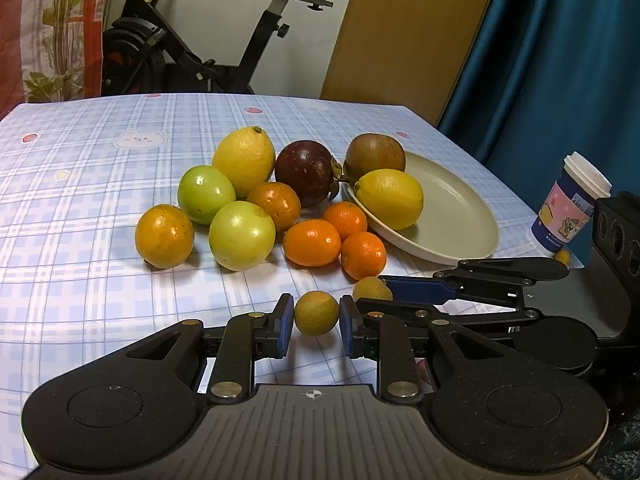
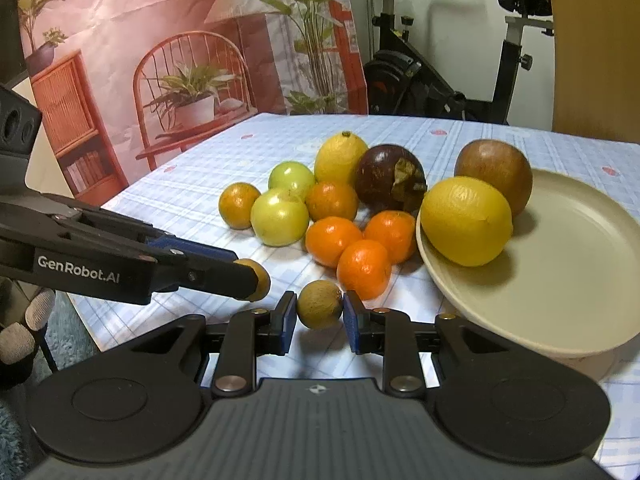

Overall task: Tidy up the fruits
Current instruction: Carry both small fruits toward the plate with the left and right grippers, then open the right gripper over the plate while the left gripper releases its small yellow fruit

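My left gripper [image 1: 316,316] is shut on a small brownish-yellow round fruit [image 1: 316,313] just above the checked tablecloth. My right gripper [image 2: 320,312] is shut on a second small round fruit [image 2: 320,303]; it reaches in from the right in the left wrist view. The two grippers sit side by side at the near table edge. Behind them lies a cluster: three tangerines [image 1: 312,242], two oranges [image 1: 164,236], two green apples [image 1: 242,236], a lemon [image 1: 244,160] and a dark purple fruit [image 1: 308,172]. A beige plate [image 1: 452,216] holds another lemon [image 1: 390,198], with a brown apple [image 1: 374,154] at its far rim.
A lidded paper cup [image 1: 568,208] stands at the table's right edge with a small fruit [image 1: 563,256] beside it. An exercise bike [image 1: 224,52] stands behind the table, a blue curtain [image 1: 560,60] at the right. A gloved hand [image 2: 24,328] shows at the left.
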Available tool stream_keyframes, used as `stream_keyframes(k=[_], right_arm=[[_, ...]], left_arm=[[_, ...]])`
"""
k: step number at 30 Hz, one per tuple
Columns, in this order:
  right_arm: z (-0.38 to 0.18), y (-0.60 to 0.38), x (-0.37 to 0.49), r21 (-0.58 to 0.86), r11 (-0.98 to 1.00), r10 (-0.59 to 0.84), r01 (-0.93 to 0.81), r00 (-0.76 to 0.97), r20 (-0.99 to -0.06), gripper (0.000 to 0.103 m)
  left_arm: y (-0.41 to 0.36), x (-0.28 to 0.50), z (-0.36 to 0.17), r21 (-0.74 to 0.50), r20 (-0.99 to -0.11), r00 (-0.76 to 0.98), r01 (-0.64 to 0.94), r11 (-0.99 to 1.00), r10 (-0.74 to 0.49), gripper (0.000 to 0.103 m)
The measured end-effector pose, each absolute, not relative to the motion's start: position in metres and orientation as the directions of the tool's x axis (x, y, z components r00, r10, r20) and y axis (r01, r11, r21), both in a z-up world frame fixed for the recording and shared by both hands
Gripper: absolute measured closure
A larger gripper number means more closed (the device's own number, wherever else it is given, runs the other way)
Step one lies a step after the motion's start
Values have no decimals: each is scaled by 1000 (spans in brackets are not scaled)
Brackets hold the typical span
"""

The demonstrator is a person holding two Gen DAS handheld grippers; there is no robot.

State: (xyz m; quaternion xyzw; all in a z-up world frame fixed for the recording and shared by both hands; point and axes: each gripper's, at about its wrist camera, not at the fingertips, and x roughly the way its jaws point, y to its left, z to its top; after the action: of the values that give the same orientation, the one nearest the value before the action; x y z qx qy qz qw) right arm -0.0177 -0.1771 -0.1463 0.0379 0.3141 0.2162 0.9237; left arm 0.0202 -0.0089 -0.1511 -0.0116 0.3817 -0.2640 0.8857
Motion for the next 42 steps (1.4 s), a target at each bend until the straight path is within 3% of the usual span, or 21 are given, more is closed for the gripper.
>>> stream_keyframes(k=[9,15,23,29,42], right_arm=[[-135,-180,-26,188,902,428,-388,757,-494,76],[-126,-208,-27,186,949,311,-255,853,-419,76],[-139,-237,-20,175,982,148,-66,844,-515,76],[-142,-241,-23,159,985,145,-70,835,-530,76],[-145,-238,-18,165,983,160,-82,824,-544,74]], left_arm=[[-8,20,-138,-222,-612,620,461,859,-491,77],[-32,29,-121,-207,-566,625,524,826,-538,77],[-99,53,-126,-203,-594,544,612,764,-593,77],[-127,66,-141,-220,-640,496,613,759,-587,77],[-127,70,-143,-197,-653,496,618,761,-572,74]])
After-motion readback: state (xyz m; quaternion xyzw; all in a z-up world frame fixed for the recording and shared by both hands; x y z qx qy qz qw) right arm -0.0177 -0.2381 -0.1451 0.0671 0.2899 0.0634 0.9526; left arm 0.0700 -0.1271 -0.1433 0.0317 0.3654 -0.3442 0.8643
